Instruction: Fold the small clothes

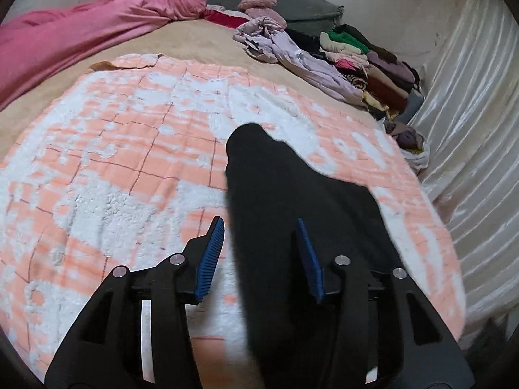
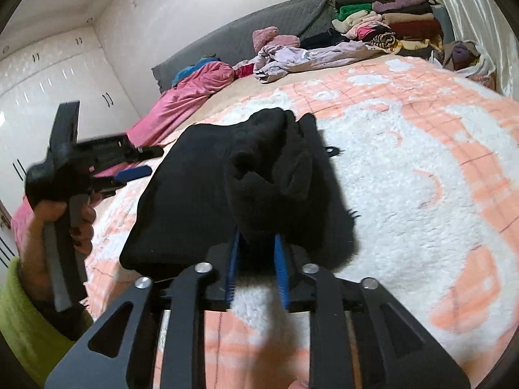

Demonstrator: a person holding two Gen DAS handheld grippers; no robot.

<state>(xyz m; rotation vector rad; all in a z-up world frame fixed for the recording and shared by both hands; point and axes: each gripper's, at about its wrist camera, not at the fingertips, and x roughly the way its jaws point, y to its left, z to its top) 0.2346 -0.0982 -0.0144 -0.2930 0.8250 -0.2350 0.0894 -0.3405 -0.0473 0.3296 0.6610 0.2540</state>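
We can't see where the black garment (image 1: pixel 292 201) ends in the left wrist view; it runs under the left gripper (image 1: pixel 261 240) and off the bottom edge. In the right view the cloth bunches over the right gripper (image 2: pixel 258 243) so the fingertips are buried. The clothes pile (image 2: pixel 389 22) is too small to sort out.

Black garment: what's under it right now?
The black garment lies on the peach-and-white fleece blanket, with one bunched end lifted in the right gripper. Whether anything else lies beneath it cannot be seen, as the cloth covers that patch.
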